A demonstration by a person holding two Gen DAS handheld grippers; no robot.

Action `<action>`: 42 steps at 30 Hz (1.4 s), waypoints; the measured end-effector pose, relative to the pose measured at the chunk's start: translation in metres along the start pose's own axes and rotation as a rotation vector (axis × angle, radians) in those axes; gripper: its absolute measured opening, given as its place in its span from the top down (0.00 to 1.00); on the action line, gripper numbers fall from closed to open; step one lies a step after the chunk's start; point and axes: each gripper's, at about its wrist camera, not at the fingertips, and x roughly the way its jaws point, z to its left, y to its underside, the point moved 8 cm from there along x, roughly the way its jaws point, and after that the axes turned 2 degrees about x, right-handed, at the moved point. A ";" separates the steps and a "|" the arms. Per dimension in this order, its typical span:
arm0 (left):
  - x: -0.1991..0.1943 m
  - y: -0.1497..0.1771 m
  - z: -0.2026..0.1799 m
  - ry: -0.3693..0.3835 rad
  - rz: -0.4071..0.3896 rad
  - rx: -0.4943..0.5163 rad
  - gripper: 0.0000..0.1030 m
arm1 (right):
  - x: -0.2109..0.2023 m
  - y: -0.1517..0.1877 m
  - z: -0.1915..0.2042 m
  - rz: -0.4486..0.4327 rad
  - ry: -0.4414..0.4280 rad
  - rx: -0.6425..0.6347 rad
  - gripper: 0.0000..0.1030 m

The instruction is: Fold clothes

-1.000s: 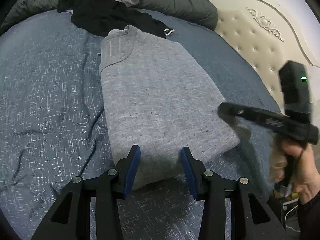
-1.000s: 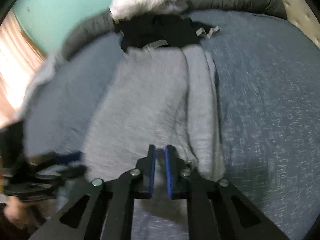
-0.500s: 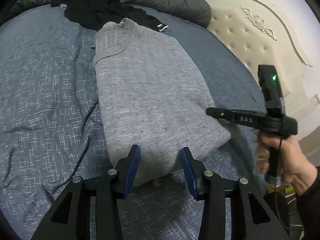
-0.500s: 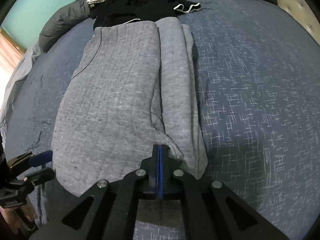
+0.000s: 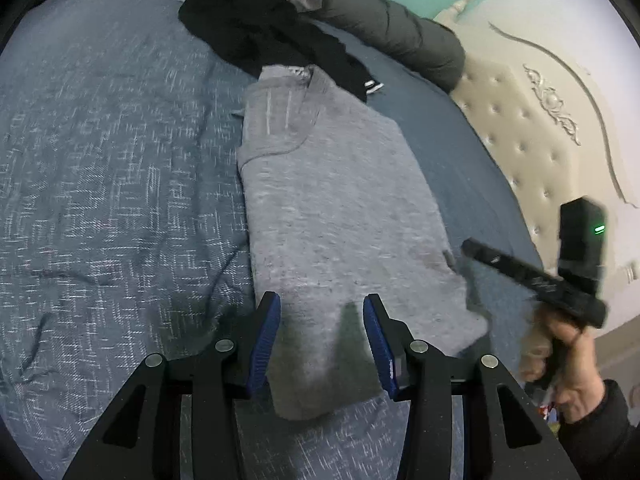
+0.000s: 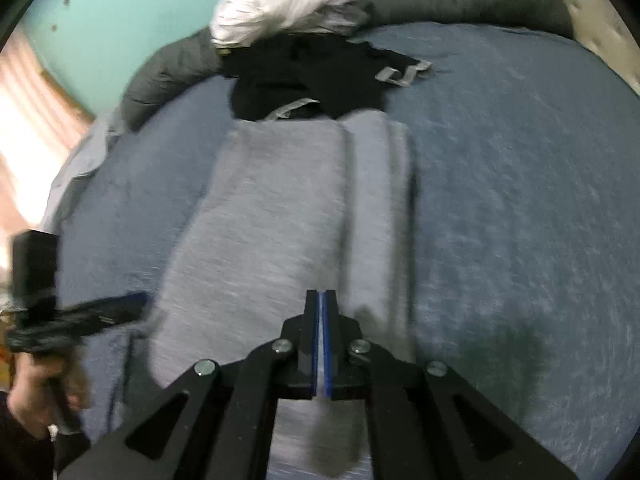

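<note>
Since half a second ago, the right gripper has been lifting up and away from the near right corner of the grey sweater, its blue pads pressed together with nothing visibly between them. The left gripper is hovering over the sweater's near hem, jaws spread wide and holding nothing. The sweater is lying flat on the blue patterned bedspread, folded lengthwise into a long narrow panel with layered edges showing along its right side, its collar pointing far towards a black garment and a white garment.
</note>
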 end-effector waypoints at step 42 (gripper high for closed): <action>0.045 0.025 0.016 0.150 0.099 -0.158 0.27 | 0.030 0.034 -0.043 0.234 -0.060 0.213 0.32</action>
